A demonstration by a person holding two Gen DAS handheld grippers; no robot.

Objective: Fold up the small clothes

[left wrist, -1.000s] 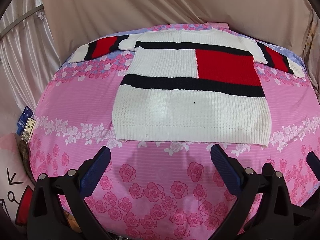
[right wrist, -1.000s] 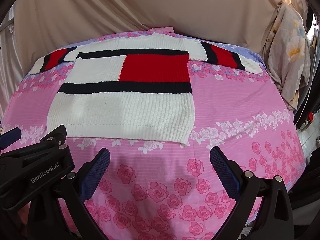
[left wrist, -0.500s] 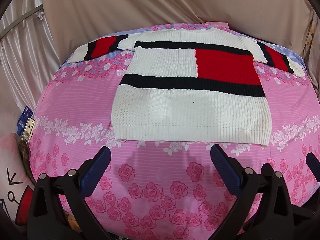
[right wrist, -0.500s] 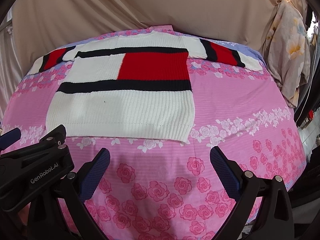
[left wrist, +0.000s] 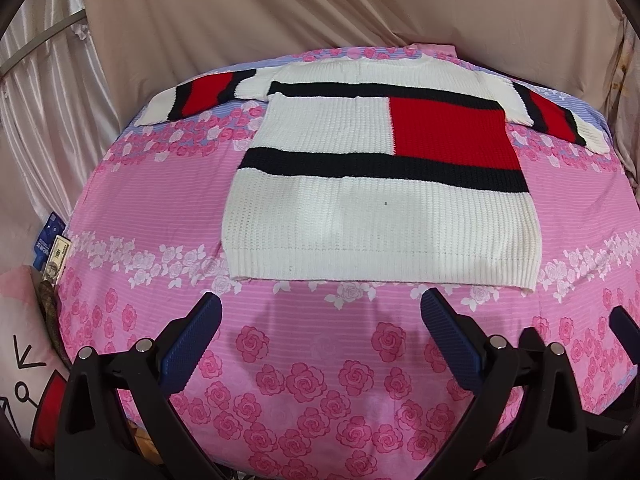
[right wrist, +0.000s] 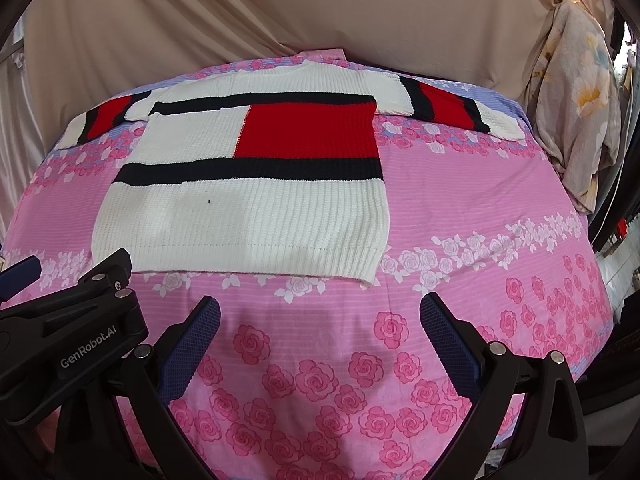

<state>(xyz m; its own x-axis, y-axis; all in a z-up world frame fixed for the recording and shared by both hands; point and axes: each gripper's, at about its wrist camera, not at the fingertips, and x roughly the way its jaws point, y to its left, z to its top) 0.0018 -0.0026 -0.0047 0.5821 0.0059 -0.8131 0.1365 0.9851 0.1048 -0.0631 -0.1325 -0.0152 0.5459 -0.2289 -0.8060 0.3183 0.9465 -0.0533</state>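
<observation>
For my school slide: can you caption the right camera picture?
Open right gripper above the pink rose bedsheet, facing a flat, unfolded white, red and black sweater.

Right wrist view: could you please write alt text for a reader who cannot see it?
A white knitted sweater with black bands and a red block lies flat, sleeves spread, on a pink rose-printed bedsheet. The right gripper hovers in front of its hem with jaws wide open and empty; the left gripper is beside it, at the lower left.

Chunky ribbed knit sweater (left wrist: 380,216) lies on smooth printed cotton sheet (left wrist: 160,208); satin curtain (left wrist: 36,92) shines, gripper pads (left wrist: 192,344) look rubbery and textured
</observation>
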